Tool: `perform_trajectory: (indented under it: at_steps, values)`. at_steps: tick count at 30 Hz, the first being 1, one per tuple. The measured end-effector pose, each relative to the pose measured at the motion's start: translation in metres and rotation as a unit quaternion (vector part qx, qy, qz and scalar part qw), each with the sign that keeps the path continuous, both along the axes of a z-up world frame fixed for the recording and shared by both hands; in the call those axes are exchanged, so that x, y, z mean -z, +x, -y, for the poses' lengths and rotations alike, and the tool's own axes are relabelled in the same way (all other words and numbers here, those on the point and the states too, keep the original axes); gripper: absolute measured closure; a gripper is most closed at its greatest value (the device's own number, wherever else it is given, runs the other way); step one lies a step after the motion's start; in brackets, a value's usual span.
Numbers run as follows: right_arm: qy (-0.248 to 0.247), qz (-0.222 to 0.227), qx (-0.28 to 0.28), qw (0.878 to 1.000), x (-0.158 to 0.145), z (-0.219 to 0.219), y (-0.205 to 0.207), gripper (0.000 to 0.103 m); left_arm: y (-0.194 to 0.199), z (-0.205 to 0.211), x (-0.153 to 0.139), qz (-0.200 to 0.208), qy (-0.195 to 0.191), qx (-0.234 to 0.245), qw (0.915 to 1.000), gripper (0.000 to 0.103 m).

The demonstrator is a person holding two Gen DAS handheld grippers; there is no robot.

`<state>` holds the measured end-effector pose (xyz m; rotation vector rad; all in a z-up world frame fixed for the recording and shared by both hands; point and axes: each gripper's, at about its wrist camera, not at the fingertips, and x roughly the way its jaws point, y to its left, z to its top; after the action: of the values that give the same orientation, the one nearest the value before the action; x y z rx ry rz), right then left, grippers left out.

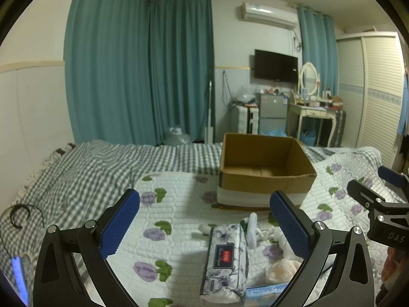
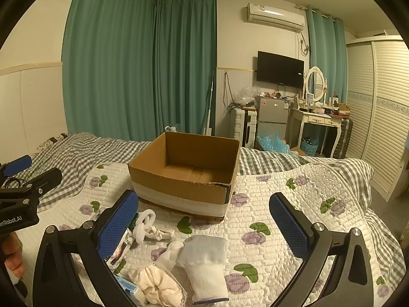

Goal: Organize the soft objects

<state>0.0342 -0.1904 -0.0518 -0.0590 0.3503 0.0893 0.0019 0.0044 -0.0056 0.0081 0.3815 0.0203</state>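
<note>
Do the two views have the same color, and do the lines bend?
Left wrist view: cool bluish cast, shadow beside the tissue pack. Right wrist view: warmer, yellowish; cardboard box sharp. In both, fisheye bends the wall and wardrobe lines toward the dark corners.

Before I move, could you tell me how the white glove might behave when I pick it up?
The glove looks like thin knit lying crumpled on the quilt, so it will probably droop limply from the right gripper. It seems light. The ribbed cuff should grip the textured pads rather than slip.
</note>
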Motion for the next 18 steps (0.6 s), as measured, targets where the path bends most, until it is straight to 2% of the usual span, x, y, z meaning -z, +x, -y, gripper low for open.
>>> perform_trajectory:
  at_steps: [14,18]
  values:
    - [0.001,-0.003,-0.002,1.0,-0.0014,-0.0006,0.0006,0.0,-0.0012,-0.0018,-0.0015,0.002,-0.002,-0.004,1.0,0.0]
    - [-0.002,-0.033,0.003,0.999,-0.0065,0.0004,0.0063,0.0,0.001,-0.0038,-0.0039,-0.005,-0.002,-0.007,1.0,0.0]
